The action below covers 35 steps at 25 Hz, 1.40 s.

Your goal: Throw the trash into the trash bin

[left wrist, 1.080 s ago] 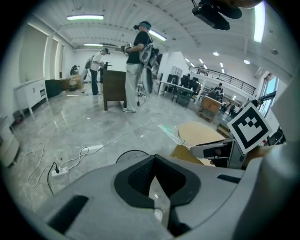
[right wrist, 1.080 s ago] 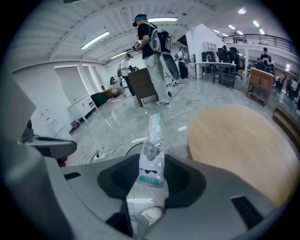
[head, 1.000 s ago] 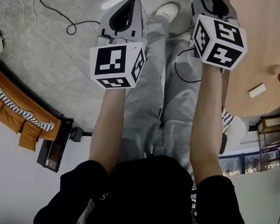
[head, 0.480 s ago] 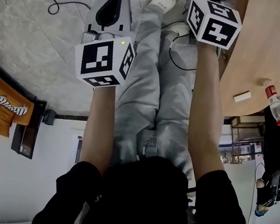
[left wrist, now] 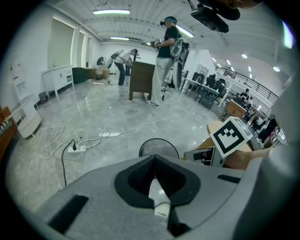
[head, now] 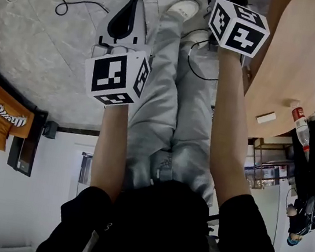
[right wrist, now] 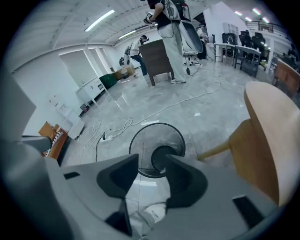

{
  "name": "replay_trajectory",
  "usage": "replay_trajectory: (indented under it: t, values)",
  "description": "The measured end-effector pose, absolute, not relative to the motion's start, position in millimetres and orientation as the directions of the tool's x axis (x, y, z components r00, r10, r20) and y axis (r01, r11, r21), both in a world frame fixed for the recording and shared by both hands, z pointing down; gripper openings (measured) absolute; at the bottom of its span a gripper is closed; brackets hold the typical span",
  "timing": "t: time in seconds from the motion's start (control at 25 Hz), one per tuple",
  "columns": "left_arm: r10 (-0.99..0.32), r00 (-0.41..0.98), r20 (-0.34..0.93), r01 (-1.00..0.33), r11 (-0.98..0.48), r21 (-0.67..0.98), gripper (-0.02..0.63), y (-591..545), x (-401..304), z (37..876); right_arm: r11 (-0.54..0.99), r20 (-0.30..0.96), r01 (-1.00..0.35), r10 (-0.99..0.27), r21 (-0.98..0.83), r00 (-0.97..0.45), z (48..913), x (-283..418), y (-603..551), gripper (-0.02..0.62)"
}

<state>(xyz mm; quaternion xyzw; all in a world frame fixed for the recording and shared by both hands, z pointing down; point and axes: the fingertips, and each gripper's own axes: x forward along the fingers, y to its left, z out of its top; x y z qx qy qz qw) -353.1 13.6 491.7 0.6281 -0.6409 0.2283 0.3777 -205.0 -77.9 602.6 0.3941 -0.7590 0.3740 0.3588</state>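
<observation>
Left hand-held gripper [left wrist: 153, 158] slid left in frame, clenched, empty. Right hand-held gripper [right wrist: 152, 159] released, jaws just eased wider, nothing between; bin [right wrist: 157, 136] on floor, centre frame beyond them. Drop probably done.

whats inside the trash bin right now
Between the jaws of the right gripper, apart and just opened wider, the mesh trash bin shows only its dark round bottom; no trash is visible. Its near edge is covered by the jaws, so that part cannot be checked.
</observation>
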Motion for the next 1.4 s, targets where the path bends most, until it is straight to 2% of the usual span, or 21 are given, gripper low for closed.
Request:
replay_trajectory:
  t: [0.16,0.2,0.28,0.32,0.68,1.08,1.4]
  values:
    - [-0.633,0.107,0.766,-0.982,0.055,0.182,0.005,0,-342,489,0.376,0.822,-0.875,-0.36,-0.305,-0.442,593,-198,-79,0.161]
    - [-0.633,0.119,0.765,-0.983,0.036,0.182,0.005,-3,-338,488,0.36,0.814,-0.88,-0.378,-0.31,-0.442,589,-193,-79,0.132]
    - [-0.633,0.146,0.761,-0.983,-0.007,0.183,0.005,-9,-325,483,0.319,0.788,-0.889,-0.426,-0.329,-0.444,576,-180,-77,0.036]
    - [-0.633,0.161,0.757,-0.982,-0.029,0.185,0.005,-13,-318,479,0.301,0.774,-0.89,-0.448,-0.341,-0.448,569,-172,-77,0.027]
    - [-0.633,0.296,0.715,-0.954,-0.237,0.185,0.005,-54,-242,430,0.188,0.678,-0.901,-0.603,-0.391,-0.42,497,-94,-78,0.017]
    - [-0.569,0.479,0.668,-0.85,-0.49,0.192,0.005,-69,-145,385,-0.018,0.567,-0.92,-0.792,-0.392,-0.226,414,3,-43,0.015]
    - [-0.468,0.617,0.633,-0.716,-0.668,0.203,0.005,-48,-59,354,-0.212,0.466,-0.894,-0.885,-0.395,0.004,347,80,10,0.015]
